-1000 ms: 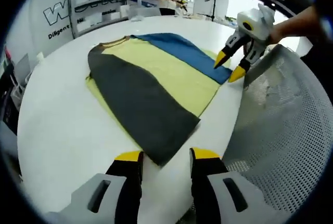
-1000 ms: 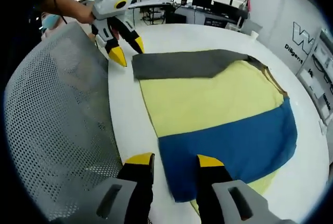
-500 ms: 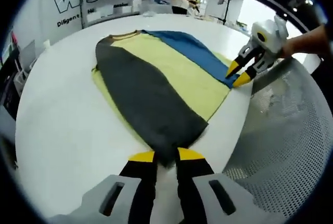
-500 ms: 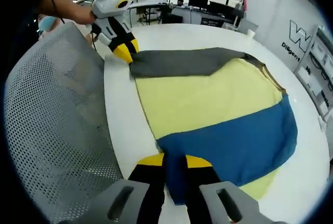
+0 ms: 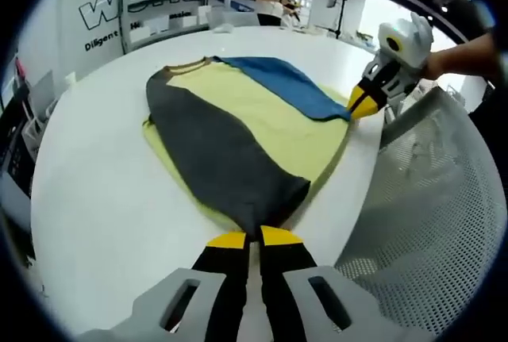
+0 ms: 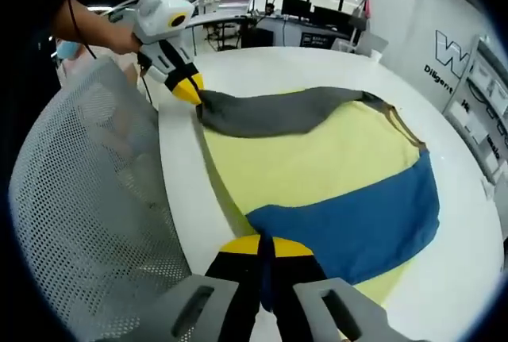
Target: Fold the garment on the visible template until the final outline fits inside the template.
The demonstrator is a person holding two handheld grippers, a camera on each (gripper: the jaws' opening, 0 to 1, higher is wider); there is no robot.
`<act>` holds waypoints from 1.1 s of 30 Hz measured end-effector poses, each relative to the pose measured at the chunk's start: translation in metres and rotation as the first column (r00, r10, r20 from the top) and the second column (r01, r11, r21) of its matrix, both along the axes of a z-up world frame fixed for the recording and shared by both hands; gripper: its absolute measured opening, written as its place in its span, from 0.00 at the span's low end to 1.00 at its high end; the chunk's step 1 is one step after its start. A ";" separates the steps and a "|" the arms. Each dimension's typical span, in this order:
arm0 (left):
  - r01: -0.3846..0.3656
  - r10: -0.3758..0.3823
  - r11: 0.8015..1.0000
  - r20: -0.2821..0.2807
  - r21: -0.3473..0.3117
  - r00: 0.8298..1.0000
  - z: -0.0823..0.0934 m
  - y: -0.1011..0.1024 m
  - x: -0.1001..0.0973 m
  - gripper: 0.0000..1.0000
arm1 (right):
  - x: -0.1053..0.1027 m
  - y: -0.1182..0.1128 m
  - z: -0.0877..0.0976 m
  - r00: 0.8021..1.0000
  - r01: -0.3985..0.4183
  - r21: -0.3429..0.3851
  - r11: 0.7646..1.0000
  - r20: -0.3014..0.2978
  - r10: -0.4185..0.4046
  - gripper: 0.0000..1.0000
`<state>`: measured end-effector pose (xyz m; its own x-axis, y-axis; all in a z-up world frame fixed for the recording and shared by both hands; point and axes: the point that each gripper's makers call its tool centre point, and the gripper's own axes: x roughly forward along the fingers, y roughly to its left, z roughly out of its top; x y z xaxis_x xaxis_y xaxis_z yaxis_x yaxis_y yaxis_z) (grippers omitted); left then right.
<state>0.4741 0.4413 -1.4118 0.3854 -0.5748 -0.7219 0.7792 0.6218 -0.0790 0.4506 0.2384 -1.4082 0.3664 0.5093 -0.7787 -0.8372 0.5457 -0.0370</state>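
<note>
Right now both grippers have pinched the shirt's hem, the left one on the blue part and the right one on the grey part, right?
Not quite: the colours are swapped. In the left gripper view the left gripper is shut on the grey part of the shirt. In the right gripper view the right gripper pinches the blue part.

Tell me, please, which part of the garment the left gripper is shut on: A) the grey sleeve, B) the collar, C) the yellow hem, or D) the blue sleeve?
A: in the left gripper view, the left gripper has its jaws closed on the end of the grey sleeve, while the right gripper pinches the blue sleeve.
</note>
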 end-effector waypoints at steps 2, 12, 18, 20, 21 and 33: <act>0.002 -0.002 1.000 0.015 -0.003 1.000 0.005 0.001 0.003 0.03 | 0.000 -0.001 0.003 1.000 0.012 0.018 1.000 -0.019 -0.012 0.00; -0.008 0.009 1.000 0.037 -0.026 0.999 0.015 0.006 0.008 0.03 | -0.007 0.000 -0.001 0.986 0.116 0.119 0.986 -0.136 -0.100 0.00; -0.003 0.004 1.000 0.031 -0.030 0.999 0.013 0.007 0.004 0.03 | -0.013 -0.004 -0.006 0.980 0.136 0.104 0.985 -0.157 -0.119 0.00; -0.006 0.007 0.999 0.035 -0.035 0.999 0.014 0.008 0.005 0.03 | -0.013 -0.005 -0.006 0.980 0.143 0.107 0.984 -0.157 -0.126 0.00; -0.007 0.009 0.999 0.039 -0.041 0.999 0.017 0.007 0.006 0.03 | -0.012 -0.005 -0.006 0.980 0.145 0.107 0.984 -0.154 -0.128 0.00; -0.016 0.027 0.995 0.121 -0.096 0.992 0.062 0.008 0.039 0.00 | 0.008 -0.025 0.009 0.986 0.148 0.070 0.986 -0.086 -0.142 0.00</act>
